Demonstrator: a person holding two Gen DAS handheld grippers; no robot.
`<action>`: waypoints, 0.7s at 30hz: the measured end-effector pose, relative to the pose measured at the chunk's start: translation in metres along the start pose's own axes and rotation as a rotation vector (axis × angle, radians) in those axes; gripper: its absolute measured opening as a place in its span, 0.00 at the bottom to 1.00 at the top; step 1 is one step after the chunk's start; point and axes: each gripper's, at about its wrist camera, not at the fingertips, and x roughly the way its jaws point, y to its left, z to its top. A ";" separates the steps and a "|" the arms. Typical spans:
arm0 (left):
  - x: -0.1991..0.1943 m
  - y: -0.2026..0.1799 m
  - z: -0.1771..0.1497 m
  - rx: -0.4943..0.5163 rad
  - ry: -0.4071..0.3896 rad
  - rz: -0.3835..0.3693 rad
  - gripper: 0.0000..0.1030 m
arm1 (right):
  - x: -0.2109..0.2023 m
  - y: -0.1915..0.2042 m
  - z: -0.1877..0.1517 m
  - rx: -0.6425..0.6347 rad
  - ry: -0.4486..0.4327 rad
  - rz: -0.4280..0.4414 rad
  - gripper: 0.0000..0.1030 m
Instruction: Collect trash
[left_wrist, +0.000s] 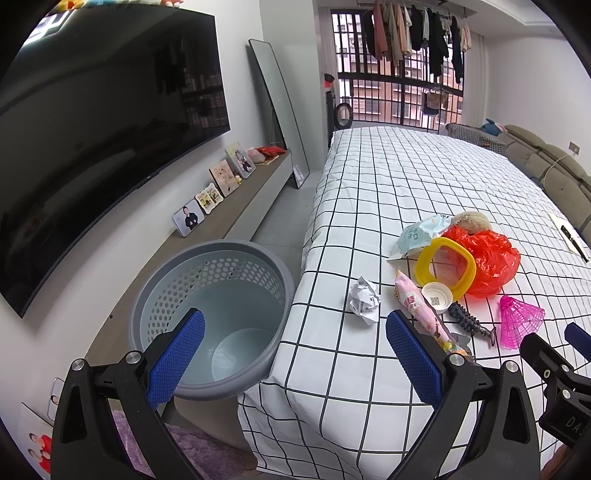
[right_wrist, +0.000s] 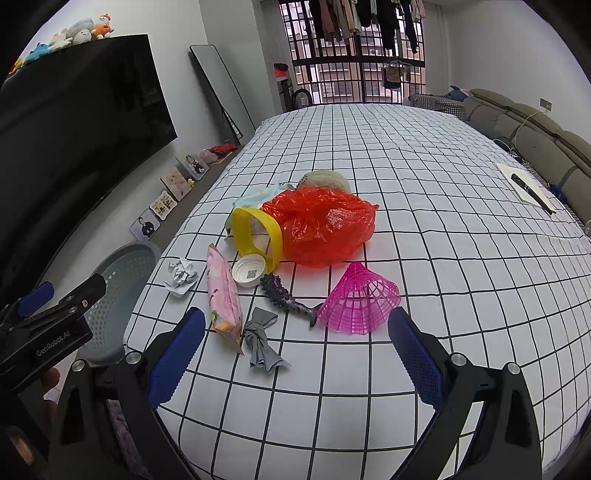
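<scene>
Trash lies on the white checked tablecloth: a crumpled paper ball, a pink snack wrapper, a white cap, a yellow ring, a red plastic bag, a pink mesh cone, a dark spiky toy and a grey cloth scrap. A grey perforated bin stands beside the table's left edge. My left gripper is open and empty, over the bin and table edge. My right gripper is open and empty, just short of the trash.
A large TV hangs on the left wall above a low shelf with photo frames. A mirror leans in the corner. A sofa runs along the right. A paper with a pen lies at the table's right.
</scene>
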 end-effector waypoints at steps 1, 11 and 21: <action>0.001 0.000 -0.001 0.001 0.001 0.001 0.94 | 0.000 0.000 0.000 0.000 0.000 0.001 0.92; -0.001 0.004 0.001 0.000 0.006 0.007 0.94 | 0.002 0.000 0.001 0.004 0.003 0.006 0.92; -0.003 0.004 0.001 0.002 0.006 0.009 0.94 | 0.003 -0.001 0.000 0.004 0.005 0.009 0.92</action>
